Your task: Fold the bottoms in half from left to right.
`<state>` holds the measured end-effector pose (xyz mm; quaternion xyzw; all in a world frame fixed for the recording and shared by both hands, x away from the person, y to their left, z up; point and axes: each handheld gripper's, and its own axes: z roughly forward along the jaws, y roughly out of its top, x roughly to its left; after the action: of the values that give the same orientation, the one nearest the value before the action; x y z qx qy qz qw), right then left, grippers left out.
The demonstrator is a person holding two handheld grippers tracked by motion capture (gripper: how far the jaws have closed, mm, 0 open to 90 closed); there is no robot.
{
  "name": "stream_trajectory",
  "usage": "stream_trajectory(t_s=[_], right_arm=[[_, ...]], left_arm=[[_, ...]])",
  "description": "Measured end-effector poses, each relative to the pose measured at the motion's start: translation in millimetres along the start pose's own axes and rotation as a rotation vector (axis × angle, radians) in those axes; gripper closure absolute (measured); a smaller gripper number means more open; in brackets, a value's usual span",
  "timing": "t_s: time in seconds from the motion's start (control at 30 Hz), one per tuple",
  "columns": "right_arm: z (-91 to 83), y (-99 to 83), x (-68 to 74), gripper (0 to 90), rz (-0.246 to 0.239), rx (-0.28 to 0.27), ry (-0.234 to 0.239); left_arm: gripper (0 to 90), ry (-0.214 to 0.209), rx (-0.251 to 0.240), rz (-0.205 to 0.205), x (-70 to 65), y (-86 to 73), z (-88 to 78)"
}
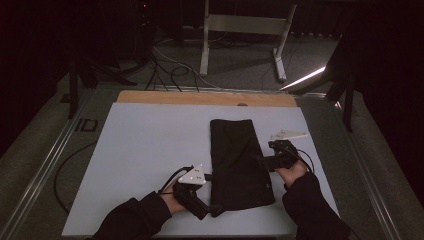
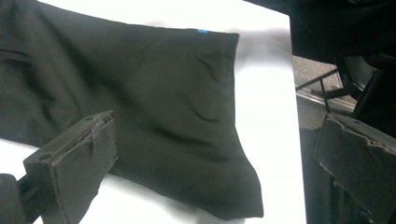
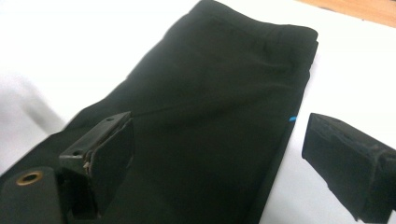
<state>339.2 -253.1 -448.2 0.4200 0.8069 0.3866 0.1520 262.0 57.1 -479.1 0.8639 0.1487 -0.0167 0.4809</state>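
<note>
The left tongs (image 1: 216, 210) stand apart at the near left corner of the black trousers (image 1: 239, 162), clamping nothing. The right tongs (image 1: 260, 161) stand apart over the right edge. The trousers lie folded into a long, flat, dark strip on the pale worktop (image 1: 145, 145), with a small blue mark (image 3: 292, 118) at one edge.

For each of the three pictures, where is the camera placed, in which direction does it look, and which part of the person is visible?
High view: above the person's side, looking forward and down at the table; forearms, left gripper, right gripper.
Left gripper view: on that gripper, along its open jaws at the black cloth.
Right gripper view: on that gripper, along its open jaws at the cloth.
All share the cloth.
</note>
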Motion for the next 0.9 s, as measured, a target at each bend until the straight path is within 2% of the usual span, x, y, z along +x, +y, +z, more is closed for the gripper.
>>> stream_trajectory(t_s=[0.07,0.17,0.33,0.4,0.43,0.5,0.53,0.63,0.67,0.7,0.73,0.77,0.83,0.9], right_arm=[[-8.7,-4.5,8.0,9.3,0.002,-0.013,0.013],[-20.3,-12.6,19.4,9.3,-0.004,-0.023,0.020],[-38.8,-26.8,31.6,14.2,0.016,-0.031,0.003],[-44.5,-35.0,35.3,14.6,0.022,-0.026,0.010],[-46.1,-39.6,36.9,15.3,0.029,-0.019,0.010],[-47.2,-44.7,38.4,16.1,0.035,-0.017,0.013],[-48.4,-60.8,43.5,20.3,0.052,0.003,0.028],[-47.4,-70.2,46.1,23.2,0.048,0.033,0.019],[-46.9,-77.2,45.3,32.7,0.068,0.053,0.024],[-46.9,-77.2,45.3,32.7,0.068,0.053,0.024],[-46.2,-83.2,43.4,36.1,0.073,0.067,0.009],[-45.9,-85.7,42.4,38.7,0.076,0.080,0.013],[-45.0,-88.8,41.0,40.5,0.081,0.106,-0.011],[-44.5,-90.2,39.2,43.9,0.098,0.118,-0.020]], left_arm=[[0.0,-0.002,0.001,-0.003,-3.2,-0.7,-0.5],[0.0,0.009,0.017,0.026,-6.9,-2.0,0.1],[0.0,0.026,0.038,0.029,-9.9,-5.0,3.8],[0.0,0.008,0.060,0.019,-11.8,-6.1,6.0],[0.2,-0.003,0.064,0.031,-12.9,-7.2,6.7],[4.1,-0.002,0.067,0.041,-13.8,-8.3,7.8],[4.8,-0.011,0.080,0.038,-15.2,-10.6,12.1],[11.8,-0.008,0.094,0.048,-16.7,-12.4,14.4],[14.8,-0.007,0.109,0.062,-18.8,-14.4,17.5],[17.6,-0.007,0.109,0.062,-18.8,-14.4,17.5],[22.6,-0.007,0.123,0.087,-21.3,-16.9,21.1],[25.8,0.009,0.142,0.098,-23.0,-18.6,24.2],[31.0,0.018,0.159,0.111,-23.7,-20.7,28.0],[36.0,0.045,0.189,0.130,-24.1,-21.8,31.8]])
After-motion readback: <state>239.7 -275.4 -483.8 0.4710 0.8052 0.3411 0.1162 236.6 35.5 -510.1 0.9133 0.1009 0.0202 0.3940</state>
